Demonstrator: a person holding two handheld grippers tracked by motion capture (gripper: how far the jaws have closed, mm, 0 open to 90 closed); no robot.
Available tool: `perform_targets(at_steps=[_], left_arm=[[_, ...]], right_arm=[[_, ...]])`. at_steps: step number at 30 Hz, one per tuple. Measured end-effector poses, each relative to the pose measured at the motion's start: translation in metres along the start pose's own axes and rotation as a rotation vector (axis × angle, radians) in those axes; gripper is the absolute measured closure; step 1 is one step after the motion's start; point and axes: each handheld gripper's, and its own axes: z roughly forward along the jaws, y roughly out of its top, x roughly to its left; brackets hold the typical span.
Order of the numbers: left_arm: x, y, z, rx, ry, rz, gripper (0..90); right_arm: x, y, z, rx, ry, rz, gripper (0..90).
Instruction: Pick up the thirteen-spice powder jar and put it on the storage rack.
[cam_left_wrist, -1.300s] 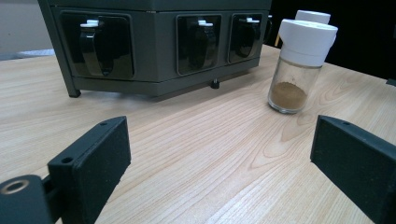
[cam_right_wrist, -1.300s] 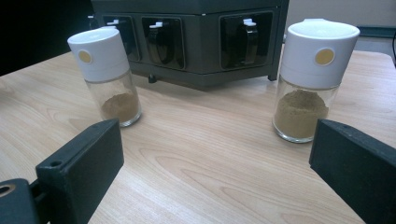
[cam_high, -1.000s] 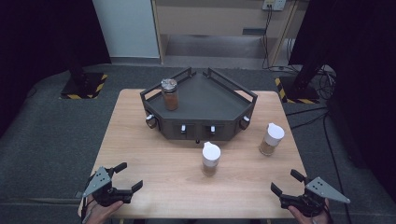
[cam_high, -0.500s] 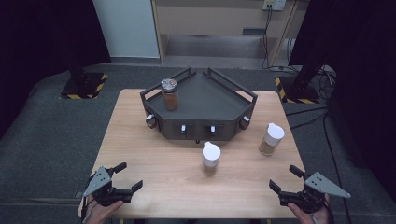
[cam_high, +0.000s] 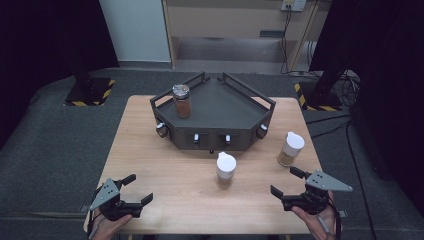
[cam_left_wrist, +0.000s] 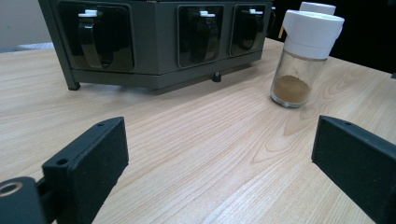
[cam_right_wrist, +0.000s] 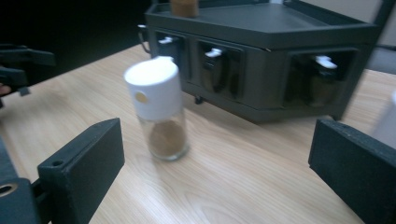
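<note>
At the near edge of the wooden table (cam_high: 150, 165), both grippers are held low with jaws spread wide and nothing between them. The left gripper (cam_high: 131, 190) is seen at the near-left corner, unchanged in place and pose from the earlier frames. The right gripper (cam_high: 289, 182) has been shifted since a second ago: it has been moved inward and forward from the near-right corner, and is now seen near the two white-capped jars.

The nearer spice jar (cam_high: 225, 170) is standing upright on the table just in front of the dark rack (cam_high: 220, 107), untouched, with brown powder at its bottom. In the right gripper view it is framed between the open jaws but well ahead of them (cam_right_wrist: 159, 109); slight motion blur is noted there. In the left gripper view it is seen ahead and right (cam_left_wrist: 303, 58).

The second white-capped jar (cam_high: 290, 149) is standing upright just beyond the right gripper, apart from it. A metal-lidded jar (cam_high: 181, 101) is set on the rack's top at its left side. No jar has been moved since the earlier frames.
</note>
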Motion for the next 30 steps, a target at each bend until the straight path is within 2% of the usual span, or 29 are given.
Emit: perform_targets(at_steps=[2,5,7,9,17,30], left_arm=[[0.0,0.0,0.0,0.003,-0.001,0.004,2.5],[0.0,0.0,0.001,0.004,-0.002,0.001,2.6],[0.0,0.0,0.001,0.004,-0.002,0.002,2.5],[-0.001,0.001,0.001,0.004,-0.003,0.002,2.5],[0.0,0.001,0.001,0.007,-0.005,0.002,2.5],[0.0,0.001,0.002,0.012,-0.015,0.008,2.6]], right_arm=[[0.001,0.005,0.006,0.003,0.013,-0.011,3.4],[-0.001,0.01,0.016,-0.003,0.05,0.009,3.4],[0.0,0.013,0.02,0.001,0.053,0.003,3.4],[0.0,0.017,0.028,-0.001,0.081,0.009,3.4],[0.006,0.032,0.06,0.03,0.135,-0.018,3.4],[0.009,0.039,0.109,0.082,0.165,-0.011,3.6]])
